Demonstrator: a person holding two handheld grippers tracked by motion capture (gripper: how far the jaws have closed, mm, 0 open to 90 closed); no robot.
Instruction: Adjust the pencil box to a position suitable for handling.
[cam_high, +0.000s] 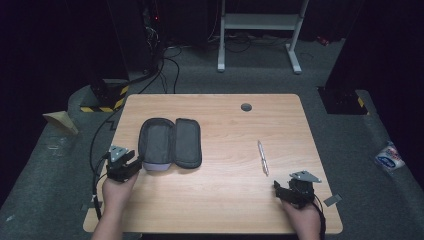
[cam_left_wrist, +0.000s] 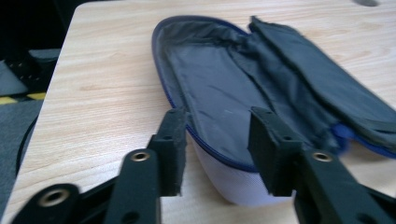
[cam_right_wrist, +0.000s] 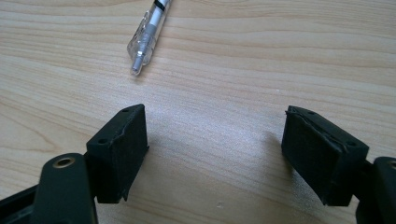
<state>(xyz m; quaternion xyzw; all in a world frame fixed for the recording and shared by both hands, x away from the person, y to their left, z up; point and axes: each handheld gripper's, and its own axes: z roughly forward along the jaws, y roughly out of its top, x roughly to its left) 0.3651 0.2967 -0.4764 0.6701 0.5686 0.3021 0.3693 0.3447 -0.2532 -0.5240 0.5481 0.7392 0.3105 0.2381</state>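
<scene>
Pencil case (cam_high: 170, 142): lying unzipped and flat at about 10 o'clock on the table (cam_high: 225, 200), both halves spread. Dark lining up, blue piping round the rim, pale underside at the near end.

Pen (cam_high: 263, 157): clear barrel, out on bare wood around 2 o'clock, well apart from the case.

Left gripper (cam_high: 131, 166): mine. It's at the near end of the case's left half, and the jaws straddle the rim (cam_left_wrist: 205, 140) there. Half open, I'd say. The pads (cam_left_wrist: 173, 149) don't look pressed on the fabric, so no proper grip that I can see.

Right gripper (cam_high: 281, 191): parked at roughly 4 o'clock, jaws spread wide over bare wood, holding nothing. In the right gripper view the pen tip (cam_right_wrist: 136, 69) sits at 11 o'clock, ahead of the pads and not between them.

Step in hand (my read): pin the case down, then go for the pen.

How I'd do it well: catch the rim and wall together, not just the floppy lining, and squeeze squarely so it doesn't slide. Then bring the right jaws across the barrel's middle, not the tip, or it'll roll away.
</scene>
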